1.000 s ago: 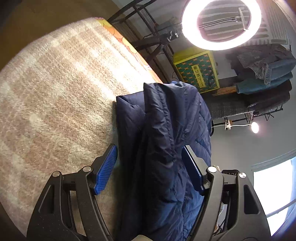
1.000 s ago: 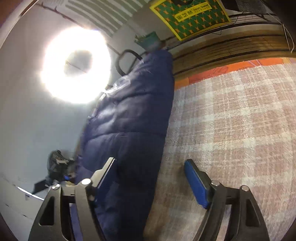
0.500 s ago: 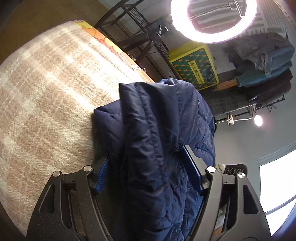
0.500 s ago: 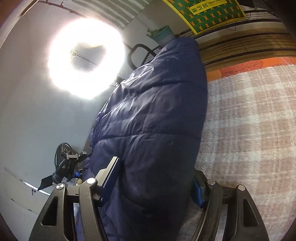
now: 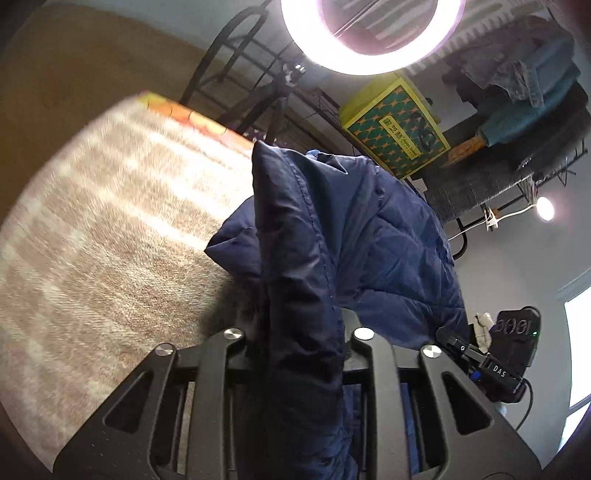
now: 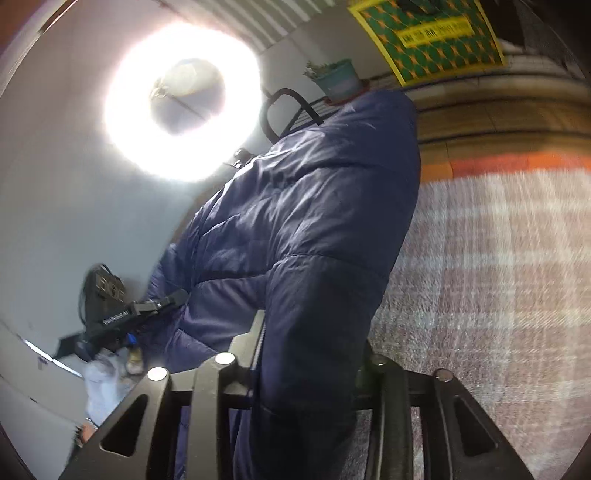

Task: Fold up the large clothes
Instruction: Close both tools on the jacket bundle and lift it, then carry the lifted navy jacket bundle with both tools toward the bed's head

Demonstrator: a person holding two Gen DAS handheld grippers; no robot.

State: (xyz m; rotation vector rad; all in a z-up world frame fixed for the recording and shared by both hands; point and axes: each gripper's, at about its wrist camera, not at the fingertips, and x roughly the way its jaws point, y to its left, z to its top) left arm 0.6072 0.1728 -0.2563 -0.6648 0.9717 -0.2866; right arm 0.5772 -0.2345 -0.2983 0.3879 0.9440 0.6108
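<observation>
A navy quilted puffer jacket (image 5: 332, 236) hangs lifted above a beige plaid blanket (image 5: 103, 221). My left gripper (image 5: 301, 332) is shut on a thick fold of the jacket, which hides the finger pads. The jacket also fills the right wrist view (image 6: 303, 229), where my right gripper (image 6: 312, 350) is shut on another fold of it. The other gripper shows at the right edge of the left wrist view (image 5: 491, 365) and at the left of the right wrist view (image 6: 118, 317).
A bright ring light (image 5: 369, 33) stands beyond the blanket's far edge. A yellow and green box (image 5: 395, 129), a black metal rack (image 5: 236, 88), a potted plant (image 6: 338, 79) and hanging clothes (image 5: 517, 85) lie behind. The blanket has an orange border (image 6: 509, 164).
Both grippers closed from open onto folds of the jacket. The jacket rose off the blanket and both views tilted up toward the ring light.
</observation>
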